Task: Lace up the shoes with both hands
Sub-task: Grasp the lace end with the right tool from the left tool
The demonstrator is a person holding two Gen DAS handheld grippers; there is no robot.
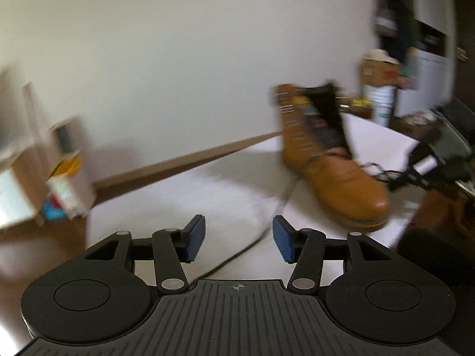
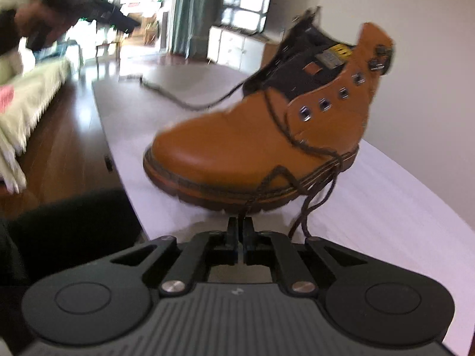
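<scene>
My right hand-held gripper pinches the bootlace for threading; the left hand-held gripper gapes wide, boot at two o'clock.

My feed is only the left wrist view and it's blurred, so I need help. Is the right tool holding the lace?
Observer: Yes. In the right wrist view the right tool is shut on the dark lace just in front of the boot's sole.
Operator: Is the lace threaded through the eyelets on that side?
Observer: No. The metal eyelets there look empty; the lace drapes over the boot below them.
Operator: Where is the other end?
Observer: A strand trails from the tongue across the white table behind the toe.
</scene>
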